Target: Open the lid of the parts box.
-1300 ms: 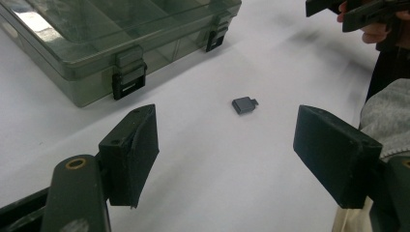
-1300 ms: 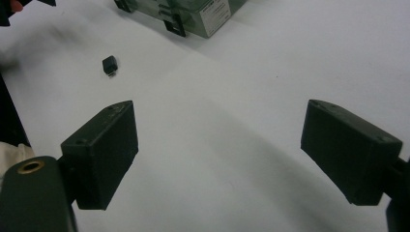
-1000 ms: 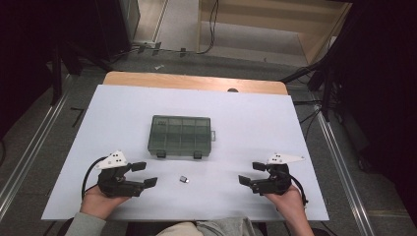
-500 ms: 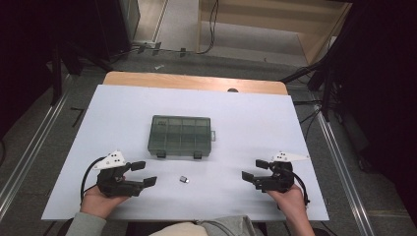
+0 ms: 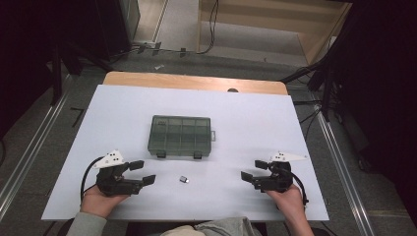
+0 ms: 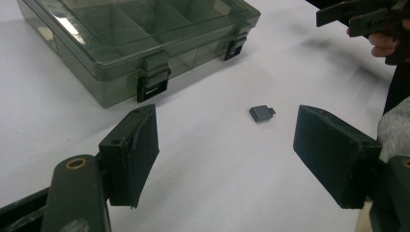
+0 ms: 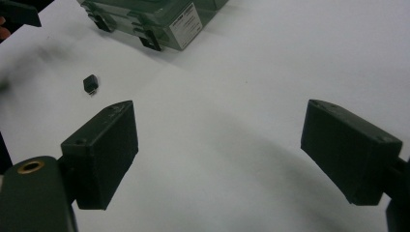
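Down near the front edge of the white bench point(image 5: 123, 123), a small dark grey part point(image 5: 184, 180) lies by itself, just in front of the closed green compartment box point(image 5: 181, 136) and between the two hands. Both the left tongs point(image 5: 141, 172) and the right tongs point(image 5: 252, 170) rest spread wide and hold nothing, each well apart from the part.

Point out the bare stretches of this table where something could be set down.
Bare sheet lies left and right of the compartment box, and between the box and the table's far wooden edge. The near strip is the crowded part: left gripper, small dark part and right gripper, with open gaps between them.
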A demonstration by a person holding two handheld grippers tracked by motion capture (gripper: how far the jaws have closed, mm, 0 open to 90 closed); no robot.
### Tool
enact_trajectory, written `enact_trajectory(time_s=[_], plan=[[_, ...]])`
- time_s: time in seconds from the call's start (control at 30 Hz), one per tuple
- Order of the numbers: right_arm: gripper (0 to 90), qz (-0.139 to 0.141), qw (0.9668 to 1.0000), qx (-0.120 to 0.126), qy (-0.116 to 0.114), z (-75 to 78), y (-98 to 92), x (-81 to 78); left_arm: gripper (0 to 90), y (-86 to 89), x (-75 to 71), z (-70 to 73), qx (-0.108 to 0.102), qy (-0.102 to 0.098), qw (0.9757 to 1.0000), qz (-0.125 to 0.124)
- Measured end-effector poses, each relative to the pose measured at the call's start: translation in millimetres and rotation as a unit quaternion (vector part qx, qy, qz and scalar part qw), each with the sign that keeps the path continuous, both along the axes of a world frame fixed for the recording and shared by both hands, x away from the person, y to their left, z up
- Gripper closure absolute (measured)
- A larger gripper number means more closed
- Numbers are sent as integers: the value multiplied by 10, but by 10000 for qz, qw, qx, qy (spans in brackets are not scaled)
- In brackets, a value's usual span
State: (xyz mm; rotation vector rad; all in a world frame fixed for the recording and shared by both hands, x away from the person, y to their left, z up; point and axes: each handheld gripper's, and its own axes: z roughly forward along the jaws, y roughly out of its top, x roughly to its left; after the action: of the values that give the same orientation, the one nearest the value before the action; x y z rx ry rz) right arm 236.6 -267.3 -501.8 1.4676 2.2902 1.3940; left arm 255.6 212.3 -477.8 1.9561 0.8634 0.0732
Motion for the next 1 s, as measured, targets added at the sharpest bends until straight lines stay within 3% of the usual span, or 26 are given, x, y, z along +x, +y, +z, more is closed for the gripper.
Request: enact_trajectory(time_s=[0.37, 0.6, 1.0], plan=[[116, 135, 9999, 39, -78, 66, 100, 33, 241, -13, -8, -22, 197, -28, 9998, -57], [116, 181, 9997, 65, -138, 115, 162, 95, 240, -21, -9, -23, 217, -56, 9997, -51], [116, 372, 9992, -110, -130, 125, 321, 161, 240, -72, 6, -16, 245, -138, 9996, -98]])
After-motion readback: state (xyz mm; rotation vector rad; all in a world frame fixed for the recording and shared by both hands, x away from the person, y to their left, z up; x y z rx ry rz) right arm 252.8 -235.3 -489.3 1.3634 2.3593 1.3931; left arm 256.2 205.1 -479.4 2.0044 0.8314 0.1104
